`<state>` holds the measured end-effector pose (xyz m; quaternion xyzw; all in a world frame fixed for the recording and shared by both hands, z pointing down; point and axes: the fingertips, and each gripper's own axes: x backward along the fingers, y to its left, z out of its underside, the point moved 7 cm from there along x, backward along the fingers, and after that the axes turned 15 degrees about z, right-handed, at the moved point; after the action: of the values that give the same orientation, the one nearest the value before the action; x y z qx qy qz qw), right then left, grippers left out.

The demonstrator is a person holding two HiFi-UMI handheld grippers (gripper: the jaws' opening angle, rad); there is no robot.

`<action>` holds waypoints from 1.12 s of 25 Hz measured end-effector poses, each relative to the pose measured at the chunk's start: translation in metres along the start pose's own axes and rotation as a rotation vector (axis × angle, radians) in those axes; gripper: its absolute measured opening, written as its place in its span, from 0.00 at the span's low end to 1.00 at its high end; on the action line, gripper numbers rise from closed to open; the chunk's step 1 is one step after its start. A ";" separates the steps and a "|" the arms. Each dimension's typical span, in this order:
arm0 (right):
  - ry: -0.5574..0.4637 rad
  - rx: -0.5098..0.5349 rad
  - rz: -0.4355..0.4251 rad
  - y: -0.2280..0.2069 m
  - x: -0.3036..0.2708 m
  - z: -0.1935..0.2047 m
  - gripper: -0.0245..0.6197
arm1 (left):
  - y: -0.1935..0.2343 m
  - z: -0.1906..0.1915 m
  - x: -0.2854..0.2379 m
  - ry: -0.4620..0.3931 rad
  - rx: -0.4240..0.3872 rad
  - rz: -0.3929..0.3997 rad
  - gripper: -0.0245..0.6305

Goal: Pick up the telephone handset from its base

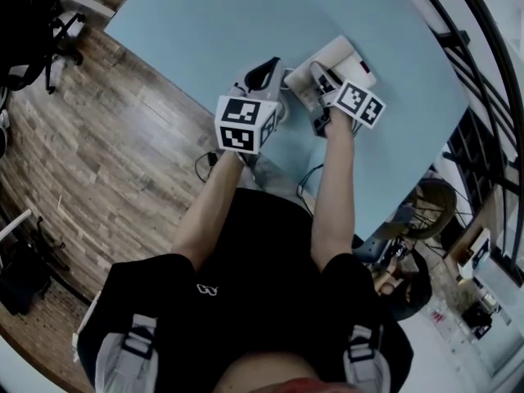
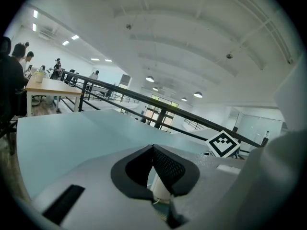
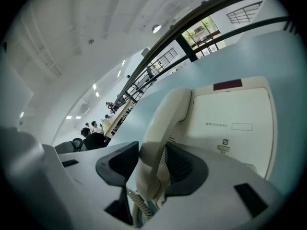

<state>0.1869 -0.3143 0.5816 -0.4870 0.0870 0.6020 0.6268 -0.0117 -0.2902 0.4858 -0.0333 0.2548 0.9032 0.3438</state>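
A cream telephone base (image 1: 345, 56) sits on the light blue table (image 1: 229, 15), near the person. In the right gripper view the cream handset (image 3: 165, 114) lies along the left side of the base (image 3: 235, 114). Its near end stands between my right gripper's (image 3: 151, 152) two black pads, which press against its sides. A coiled cord (image 3: 136, 207) hangs below the handset. In the head view my right gripper (image 1: 321, 79) covers the handset. My left gripper (image 1: 266, 72) hovers just left of the phone; its pads (image 2: 165, 164) meet with nothing held.
A black railing (image 1: 483, 80) runs along the table's far right side. Wooden floor (image 1: 98, 154) lies to the left, with a black chair (image 1: 33, 31) at the upper left. Cables (image 1: 205, 164) hang at the table's near edge. People sit at a distant desk (image 2: 48, 86).
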 end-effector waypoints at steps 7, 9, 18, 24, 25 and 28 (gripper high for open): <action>-0.027 -0.105 -0.027 0.001 0.004 -0.001 0.21 | -0.002 -0.004 -0.004 0.007 -0.003 0.002 0.04; -0.053 -0.105 -0.022 0.004 0.006 -0.001 0.17 | -0.001 -0.006 -0.007 0.006 -0.008 0.008 0.04; -0.261 -0.011 -0.070 0.035 0.064 -0.018 0.15 | -0.003 -0.021 -0.003 -0.019 -0.029 0.029 0.04; -0.466 0.173 -0.088 0.058 0.128 -0.054 0.15 | -0.019 -0.044 0.002 -0.067 -0.061 0.065 0.04; -0.498 0.204 -0.081 0.063 0.138 -0.057 0.15 | -0.021 -0.047 0.005 -0.073 -0.068 0.074 0.04; -0.596 0.297 -0.065 0.078 0.166 -0.063 0.15 | -0.028 -0.059 0.015 -0.090 -0.094 0.094 0.04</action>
<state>0.1952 -0.2638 0.3943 -0.1953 -0.0288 0.6782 0.7078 -0.0118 -0.2921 0.4191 0.0034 0.1975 0.9298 0.3104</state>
